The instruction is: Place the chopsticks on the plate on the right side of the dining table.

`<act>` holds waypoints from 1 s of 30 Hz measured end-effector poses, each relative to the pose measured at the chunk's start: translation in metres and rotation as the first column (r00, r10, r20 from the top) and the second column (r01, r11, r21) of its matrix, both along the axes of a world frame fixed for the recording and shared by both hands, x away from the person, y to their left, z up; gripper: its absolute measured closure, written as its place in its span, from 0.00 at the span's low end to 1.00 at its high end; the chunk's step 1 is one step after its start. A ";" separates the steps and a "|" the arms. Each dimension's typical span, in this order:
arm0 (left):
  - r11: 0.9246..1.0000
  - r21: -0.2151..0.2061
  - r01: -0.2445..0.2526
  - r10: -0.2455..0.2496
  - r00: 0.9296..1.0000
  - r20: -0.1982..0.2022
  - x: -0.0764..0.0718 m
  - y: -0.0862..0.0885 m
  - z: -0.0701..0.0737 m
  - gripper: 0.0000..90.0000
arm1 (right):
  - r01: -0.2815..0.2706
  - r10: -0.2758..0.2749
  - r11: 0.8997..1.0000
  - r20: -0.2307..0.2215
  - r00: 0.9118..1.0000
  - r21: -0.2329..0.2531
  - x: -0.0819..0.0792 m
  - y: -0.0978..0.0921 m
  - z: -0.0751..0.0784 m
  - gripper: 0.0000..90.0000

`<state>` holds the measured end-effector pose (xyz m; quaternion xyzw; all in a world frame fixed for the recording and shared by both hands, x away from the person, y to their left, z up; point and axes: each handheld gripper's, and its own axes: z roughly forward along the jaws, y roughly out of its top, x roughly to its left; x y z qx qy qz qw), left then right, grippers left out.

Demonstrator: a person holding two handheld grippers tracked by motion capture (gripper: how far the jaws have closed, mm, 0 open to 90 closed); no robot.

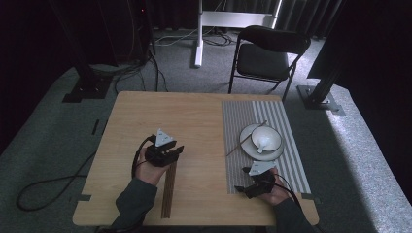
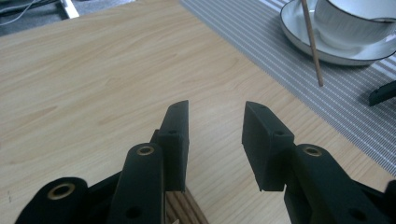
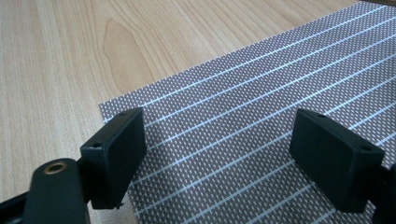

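Grippers, two, hand-held at the near edge of a wooden table (image 1: 194, 116). Left gripper (image 1: 164, 154): jaws parted by a narrow gap with nothing between them, hovering just above the far end of a dark slatted strip (image 1: 168, 191) that lies lengthwise on the bare wood and reaches the near edge. Right gripper (image 1: 252, 187): jaws spread wide and empty, over the near left corner of a grey striped placemat (image 1: 291, 160). Farther along the mat: white plate (image 1: 250, 148) carrying a white bowl (image 1: 266, 138) with a white spoon inside; one thin wooden stick (image 1: 245, 137) leans across the plate's rim, lower end touching the mat. Beyond the table: black folding chair (image 1: 267, 53) on grey carpet.
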<state>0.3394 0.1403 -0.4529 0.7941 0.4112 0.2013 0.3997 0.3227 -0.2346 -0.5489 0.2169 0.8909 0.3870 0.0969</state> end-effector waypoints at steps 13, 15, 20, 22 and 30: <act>0.999 0.030 -0.042 0.043 0.999 -0.026 -0.010 0.025 -0.021 0.68 | 0.000 0.000 1.000 -0.001 1.000 0.000 0.000 0.000 0.000 0.20; 0.998 0.023 -0.059 0.060 0.998 -0.035 -0.010 0.030 -0.025 0.68 | 0.000 0.000 1.000 -0.001 1.000 0.000 0.000 0.000 0.000 0.20; 0.997 0.021 -0.076 0.077 0.995 -0.061 -0.017 0.036 -0.035 0.68 | 0.000 0.000 1.000 -0.001 1.000 0.000 0.000 0.000 0.000 0.20; 0.997 0.023 -0.078 0.079 0.994 -0.070 -0.020 0.038 -0.040 0.68 | -0.001 0.001 1.000 -0.001 1.000 0.000 0.000 0.000 0.000 0.20; 0.996 0.014 -0.092 0.093 0.990 -0.102 -0.032 0.043 -0.052 0.68 | 0.000 0.000 1.000 -0.001 1.000 0.000 0.000 0.000 0.000 0.20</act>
